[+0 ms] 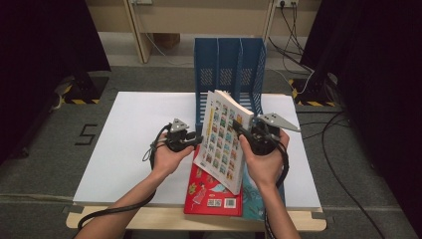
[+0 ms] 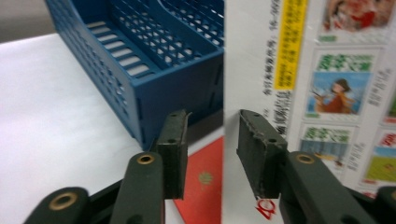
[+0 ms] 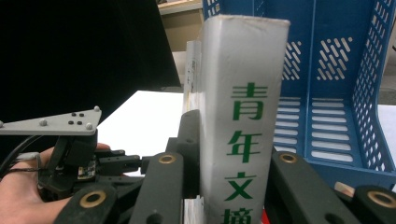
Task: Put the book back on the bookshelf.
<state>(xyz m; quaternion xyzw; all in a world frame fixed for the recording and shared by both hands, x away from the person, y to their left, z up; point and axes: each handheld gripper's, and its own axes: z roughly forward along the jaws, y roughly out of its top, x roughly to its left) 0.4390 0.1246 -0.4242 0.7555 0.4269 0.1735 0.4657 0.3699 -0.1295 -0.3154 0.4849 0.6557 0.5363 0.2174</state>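
Note:
A thick white book (image 1: pixel 224 139) with a cover of small pictures stands tilted on its lower edge in front of the blue file rack (image 1: pixel 229 59). My right gripper (image 1: pixel 244 132) is shut on its spine (image 3: pixel 243 93), which bears green characters, with one jaw on each side (image 3: pixel 233 154). My left gripper (image 1: pixel 196 139) is at the book's left edge. Its jaws (image 2: pixel 212 140) stand apart with the cover's edge (image 2: pixel 336 70) between them, and the left pad is clear of it.
A red book (image 1: pixel 209 194) and a teal one (image 1: pixel 254 199) lie flat under the tilted book near the table's front edge. The rack (image 2: pixel 140 56) has three open compartments. White sheet (image 1: pixel 129 139) covers the table.

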